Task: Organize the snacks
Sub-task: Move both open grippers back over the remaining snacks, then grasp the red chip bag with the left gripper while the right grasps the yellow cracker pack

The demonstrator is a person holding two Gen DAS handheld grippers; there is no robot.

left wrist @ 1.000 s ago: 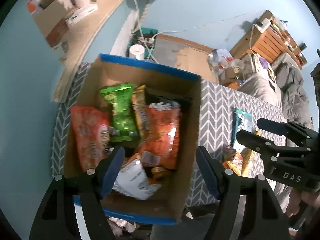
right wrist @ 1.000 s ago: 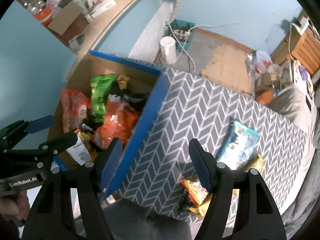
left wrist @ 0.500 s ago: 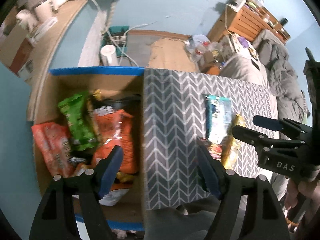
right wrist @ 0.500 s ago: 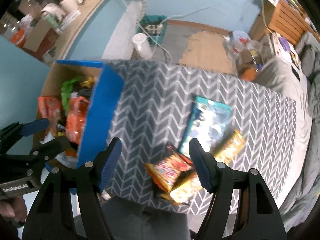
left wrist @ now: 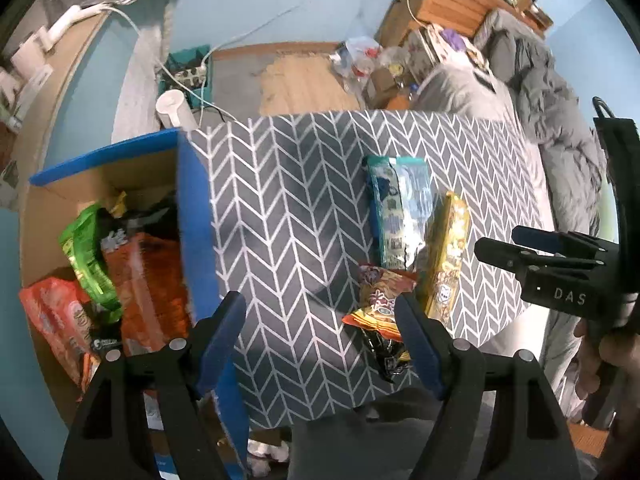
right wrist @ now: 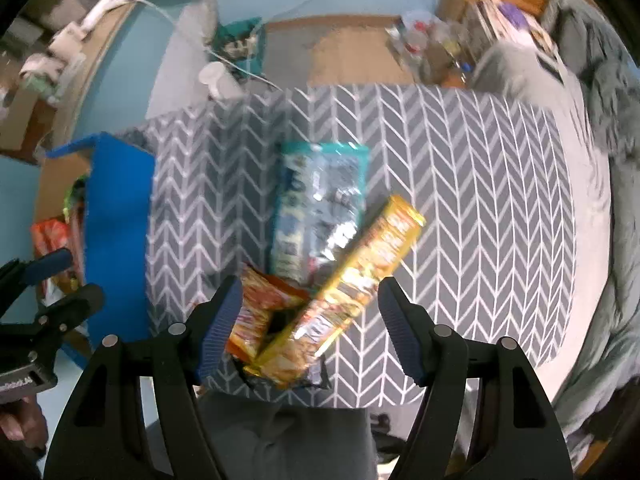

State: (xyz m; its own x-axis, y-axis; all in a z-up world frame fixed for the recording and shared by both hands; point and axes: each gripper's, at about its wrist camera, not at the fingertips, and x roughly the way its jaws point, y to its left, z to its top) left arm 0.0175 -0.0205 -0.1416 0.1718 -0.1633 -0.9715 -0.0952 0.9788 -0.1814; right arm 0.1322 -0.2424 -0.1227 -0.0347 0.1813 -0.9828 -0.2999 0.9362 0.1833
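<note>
Three snacks lie together near the front edge of the grey chevron table (left wrist: 288,208): a teal packet (left wrist: 398,212) (right wrist: 320,208), a long yellow packet (left wrist: 446,260) (right wrist: 356,284) and a small orange-red packet (left wrist: 380,300) (right wrist: 264,308). A cardboard box with blue rim (left wrist: 196,216) (right wrist: 116,216) at the left holds green, orange and red snack bags. My left gripper (left wrist: 320,340) is open and empty above the table, between box and snacks. My right gripper (right wrist: 310,320) is open and empty above the yellow and orange-red packets.
The table's front edge is close below the snacks. A grey bed (left wrist: 552,92) lies to the right. On the floor behind are a white cylinder (left wrist: 174,108), a power strip with cables and clutter by a wooden shelf (left wrist: 448,4).
Both grippers have swung right, away from the box and over the table. The loose snacks now sit under the right gripper. Both stayed open and empty.
</note>
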